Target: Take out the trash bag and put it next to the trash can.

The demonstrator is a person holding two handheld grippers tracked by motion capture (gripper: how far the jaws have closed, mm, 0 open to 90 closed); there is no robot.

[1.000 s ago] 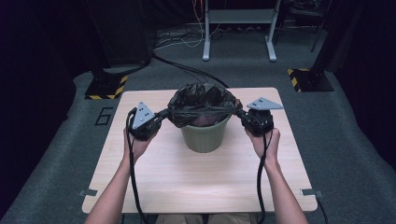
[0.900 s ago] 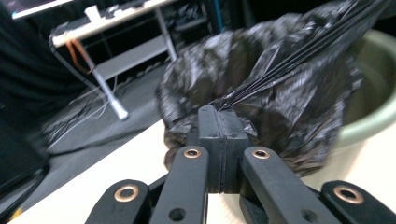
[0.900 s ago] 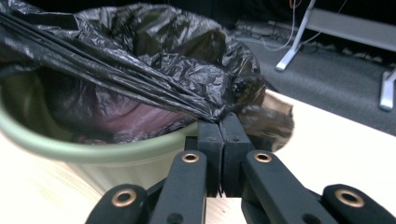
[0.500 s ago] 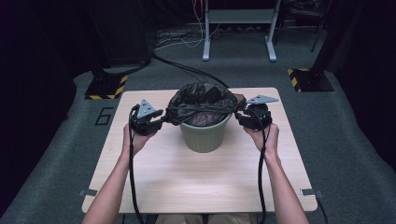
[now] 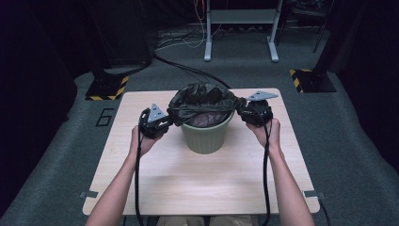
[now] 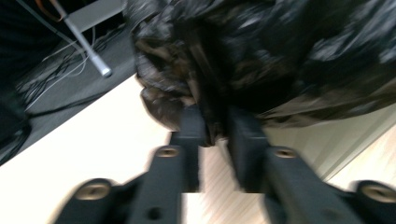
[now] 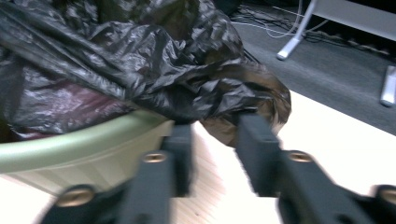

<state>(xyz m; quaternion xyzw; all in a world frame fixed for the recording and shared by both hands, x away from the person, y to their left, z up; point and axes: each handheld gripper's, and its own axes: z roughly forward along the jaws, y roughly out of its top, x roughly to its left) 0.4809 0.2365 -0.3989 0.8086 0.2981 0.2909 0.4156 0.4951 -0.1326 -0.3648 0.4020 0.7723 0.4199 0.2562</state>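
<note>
In the middle of the high view we are holding a black bin bag (image 5: 202,101) stretched over a green bin (image 5: 207,136), which is standing on the pale wooden table (image 5: 197,183). Our left gripper (image 5: 162,123) is sitting at the left of the bin and our right gripper (image 5: 247,110) at its right, each one meeting a corner of the bag. The bag is hanging across the bin's mouth, so most of the rim and the inside are hidden; a reddish patch is showing through the plastic, but we cannot make out what it is.

In the left gripper view the picture is blurring, yet the left gripper (image 6: 215,128) is showing its jaws pinched on a fold of the bag (image 6: 261,56), with plastic bunched between them. In the right gripper view the right gripper (image 7: 219,128) is clamping a gathered wad of the bag (image 7: 140,60) just above the bin's green rim (image 7: 79,140); the jaws' inner faces are partly covered by plastic.

Our forearms are being cut off at the bottom edge of the high view.
</note>
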